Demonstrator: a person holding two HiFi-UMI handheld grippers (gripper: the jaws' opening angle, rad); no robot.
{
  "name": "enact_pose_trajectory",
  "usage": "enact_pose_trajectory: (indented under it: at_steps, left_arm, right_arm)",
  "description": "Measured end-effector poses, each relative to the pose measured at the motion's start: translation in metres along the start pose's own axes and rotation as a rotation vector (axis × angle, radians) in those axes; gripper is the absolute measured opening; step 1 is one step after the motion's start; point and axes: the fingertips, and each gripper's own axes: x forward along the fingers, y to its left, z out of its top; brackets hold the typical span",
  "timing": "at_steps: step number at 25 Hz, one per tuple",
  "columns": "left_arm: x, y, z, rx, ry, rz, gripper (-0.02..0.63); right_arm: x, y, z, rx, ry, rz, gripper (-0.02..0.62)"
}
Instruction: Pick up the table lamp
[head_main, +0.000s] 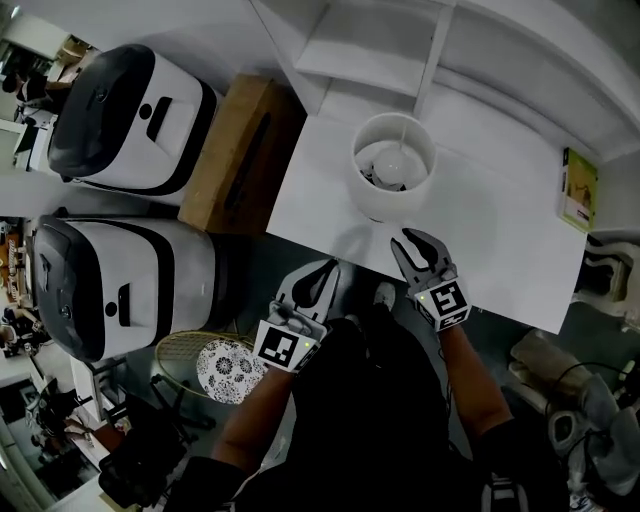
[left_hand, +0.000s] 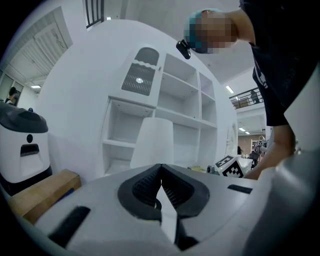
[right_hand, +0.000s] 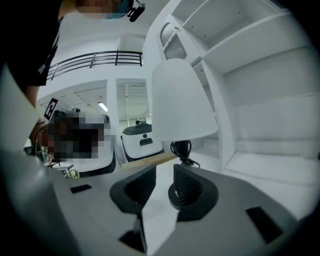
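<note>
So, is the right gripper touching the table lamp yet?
No, in the head view the right gripper sits short of the table lamp, with a strip of white table showing between them.

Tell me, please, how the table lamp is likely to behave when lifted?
The table lamp looks top-heavy: wide shade over a slim dark stem, so it may tip. The shade probably dents easily. Its cord might drag.

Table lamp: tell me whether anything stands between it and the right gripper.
Nothing visible does. In the head view the right gripper hovers over bare white table just short of the table lamp; the right gripper view shows only tabletop between its jaws and the lamp's dark base.
</note>
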Motion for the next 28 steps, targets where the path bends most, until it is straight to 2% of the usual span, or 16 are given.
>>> enact_pose_trajectory:
  at_steps: [4, 7, 11, 18, 22, 28]
  left_arm:
    - [0.013, 0.009, -0.023, -0.047, 0.039, 0.007, 0.018]
    - [0.019, 0.015, -0.04, -0.05, 0.064, 0.004, 0.018]
    - [0.025, 0.021, -0.049, -0.064, 0.071, 0.006, 0.018]
    - [0.027, 0.026, -0.061, -0.086, 0.094, 0.012, 0.018]
    - [0.033, 0.03, -0.069, -0.095, 0.095, 0.014, 0.018]
    - [0.042, 0.027, -0.079, -0.097, 0.102, -0.006, 0.018]
  right_arm:
    - [0.023, -0.017, -0.016, 0.0, 0.02, -0.012, 0.098]
    - [0.042, -0.027, -0.022, 0.01, 0.025, -0.003, 0.11]
    - [0.067, -0.04, -0.024, 0.007, 0.039, -0.011, 0.146]
    - [0.09, -0.042, -0.02, -0.032, 0.034, -0.003, 0.164]
    - [0.091, -0.053, -0.03, -0.044, 0.05, -0.047, 0.192]
    - [0.114, -0.051, -0.039, -0.038, 0.076, -0.021, 0.209]
